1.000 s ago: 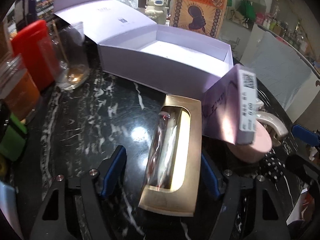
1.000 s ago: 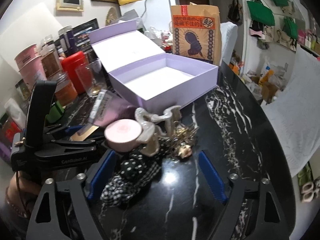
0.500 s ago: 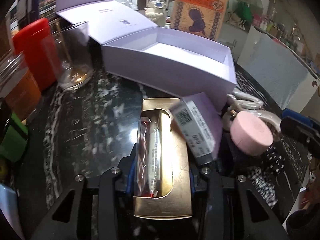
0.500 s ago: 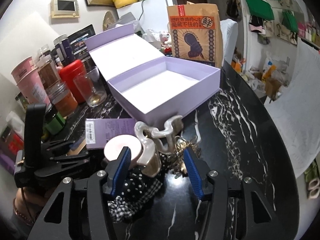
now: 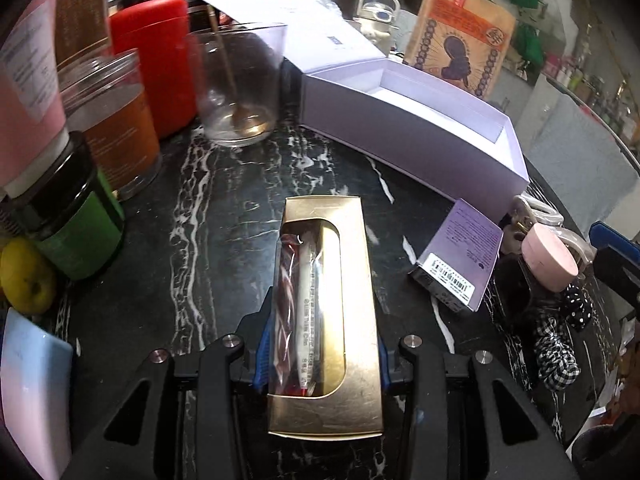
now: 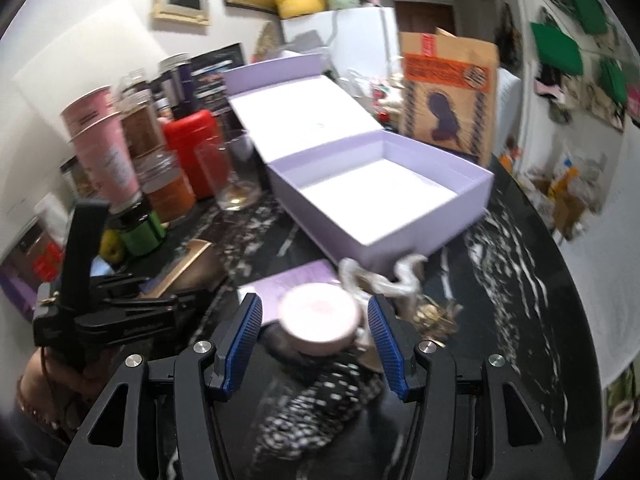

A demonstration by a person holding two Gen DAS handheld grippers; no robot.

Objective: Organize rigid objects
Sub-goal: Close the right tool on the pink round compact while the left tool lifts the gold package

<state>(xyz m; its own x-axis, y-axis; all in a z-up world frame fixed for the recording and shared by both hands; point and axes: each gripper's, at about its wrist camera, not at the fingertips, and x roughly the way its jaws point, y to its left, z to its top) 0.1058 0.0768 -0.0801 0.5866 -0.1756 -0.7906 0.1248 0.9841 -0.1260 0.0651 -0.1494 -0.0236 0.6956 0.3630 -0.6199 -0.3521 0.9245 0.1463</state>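
At worktop near edge: left hand-held gripper clamped on gold box; right hand-held gripper spread apart, straddling pink round case, contact unclear; lavender box behind.

Gold box: glossy metallic card, clear plastic window. Table: polished black marble. Lilac box: matt paper.

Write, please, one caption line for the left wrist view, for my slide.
Left gripper clamps a gold windowed cardboard box above the black marble table, before an open lilac gift box.
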